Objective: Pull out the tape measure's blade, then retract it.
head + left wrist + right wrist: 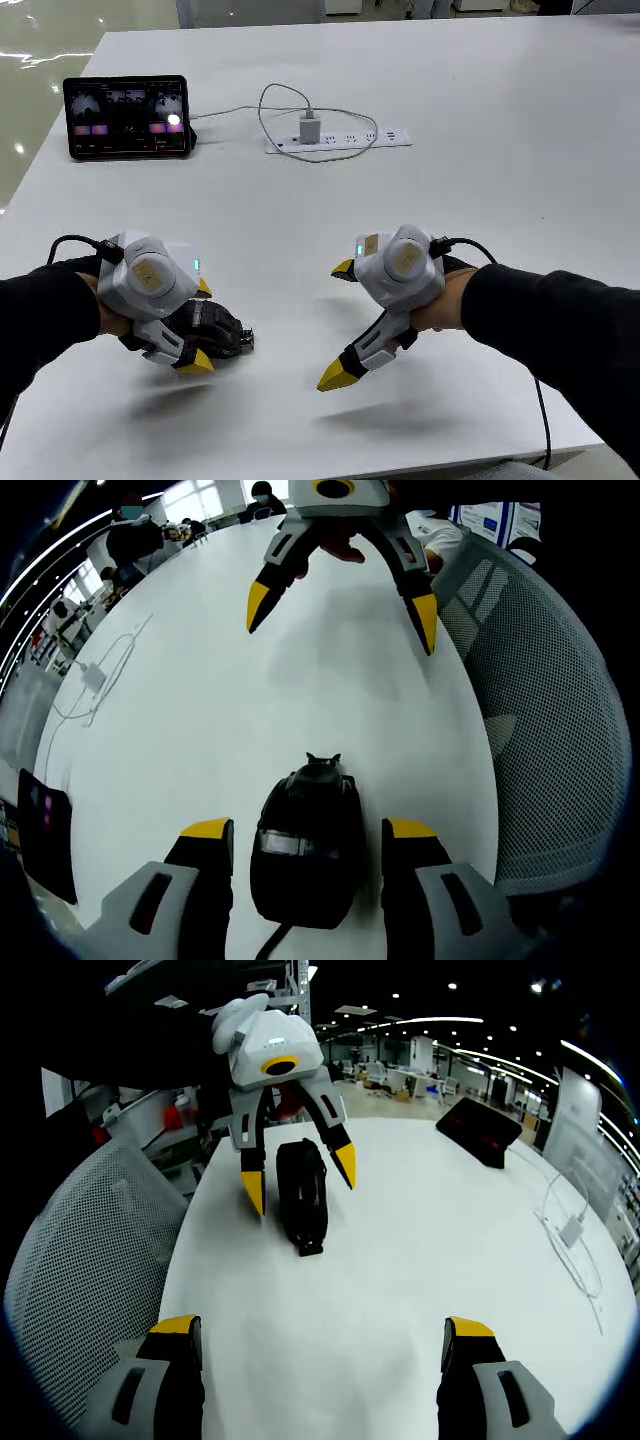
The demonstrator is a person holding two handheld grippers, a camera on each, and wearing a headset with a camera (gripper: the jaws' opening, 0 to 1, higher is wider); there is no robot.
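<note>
A black tape measure [215, 328] lies on the white table [300, 220], its blade drawn in and the hook end [322, 759] pointing at the right gripper. My left gripper [199, 325] is open, with a yellow-tipped jaw on each side of the case [305, 850] and a thin gap on both sides. The right gripper [339, 322] hovers open a short way to the right with nothing between its jaws. From the right gripper view the tape measure [300, 1195] sits between the left gripper's [298, 1178] jaws, across bare table.
A tablet [128, 117] with a lit screen stands at the back left. A white power strip [340, 140] with a charger and looped cable lies behind the middle. A grey mesh chair [540, 730] is just off the table's near edge.
</note>
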